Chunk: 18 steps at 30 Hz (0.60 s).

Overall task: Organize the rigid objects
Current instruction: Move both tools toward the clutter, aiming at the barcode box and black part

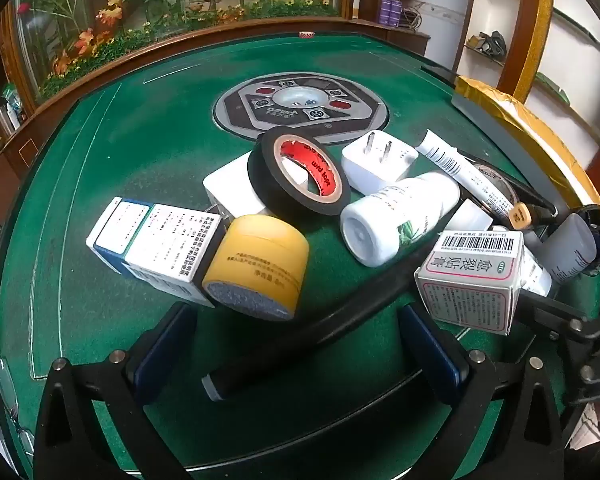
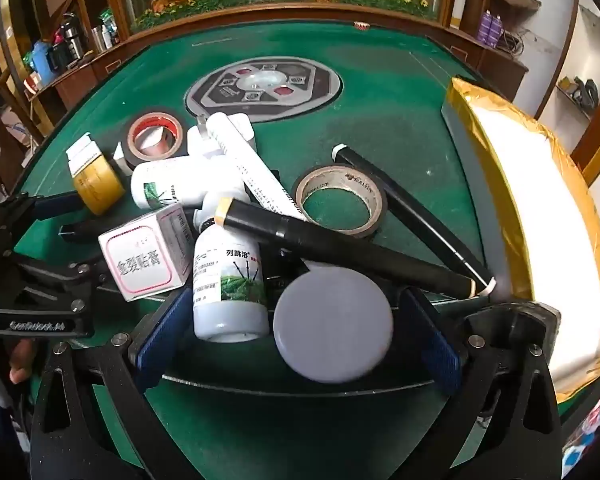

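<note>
A heap of small objects lies on the green felt table (image 1: 140,152). My left gripper (image 1: 296,360) is open low over the near edge, and the end of a long black pen (image 1: 320,320) lies loose between its fingers. A yellow jar (image 1: 256,268), a white and blue box (image 1: 156,244) and a black tape roll (image 1: 296,172) lie just ahead. My right gripper (image 2: 296,336) is open too. A white labelled bottle (image 2: 228,288) and a round grey lidded jar (image 2: 332,320) sit between its pads, with a gap at the right pad.
A gold-edged box (image 2: 520,200) with a white inside stands along the table's right side. Two black pens (image 2: 340,244), a beige-cored tape roll (image 2: 340,200), a white tube (image 2: 252,164) and a white carton (image 2: 148,256) crowd the pile. A hexagonal console (image 1: 300,104) marks the table's middle.
</note>
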Tool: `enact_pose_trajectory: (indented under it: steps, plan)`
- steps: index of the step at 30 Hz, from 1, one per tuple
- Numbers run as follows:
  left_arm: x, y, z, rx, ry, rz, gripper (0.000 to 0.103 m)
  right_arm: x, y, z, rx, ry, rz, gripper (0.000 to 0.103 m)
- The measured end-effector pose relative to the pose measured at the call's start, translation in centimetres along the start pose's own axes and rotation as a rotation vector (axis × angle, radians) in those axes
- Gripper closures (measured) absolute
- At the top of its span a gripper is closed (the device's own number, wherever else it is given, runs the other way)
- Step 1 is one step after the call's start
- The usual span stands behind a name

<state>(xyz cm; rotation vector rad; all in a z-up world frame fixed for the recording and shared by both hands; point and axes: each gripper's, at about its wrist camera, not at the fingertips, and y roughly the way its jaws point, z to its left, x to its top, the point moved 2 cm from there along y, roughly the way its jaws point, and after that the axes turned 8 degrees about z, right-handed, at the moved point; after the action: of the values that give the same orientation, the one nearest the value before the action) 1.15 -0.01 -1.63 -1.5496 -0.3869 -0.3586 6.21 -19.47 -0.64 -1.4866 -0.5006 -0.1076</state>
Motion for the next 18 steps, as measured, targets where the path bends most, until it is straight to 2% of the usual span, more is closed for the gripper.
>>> enact_pose_trajectory:
  steps: [2, 7, 9, 15, 18]
  plan:
    - [0.0, 0.0, 0.0, 0.001, 0.0, 0.0, 0.0, 0.1, -0.1, 0.0, 0.012, -0.004, -0.006, 0.001]
    - [0.0, 0.0, 0.1, 0.0, 0.001, 0.0, 0.0, 0.4, -1.9, 0.5, 0.061, -0.065, -0.085, 0.001]
    - [0.0, 0.0, 0.0, 0.002, 0.001, 0.0, 0.0, -2.5, -4.4, -0.5, 0.057, -0.112, -0.146, 0.001]
    - [0.0, 0.0, 0.0, 0.001, 0.001, 0.0, 0.0, -3.1, -5.4, -1.5, 0.068, -0.13, -0.16, 0.003]
    - [0.0, 0.0, 0.0, -0.001, 0.003, 0.004, 0.0, -3.6, -5.9, -2.0, 0.076, -0.137, -0.167, 0.007]
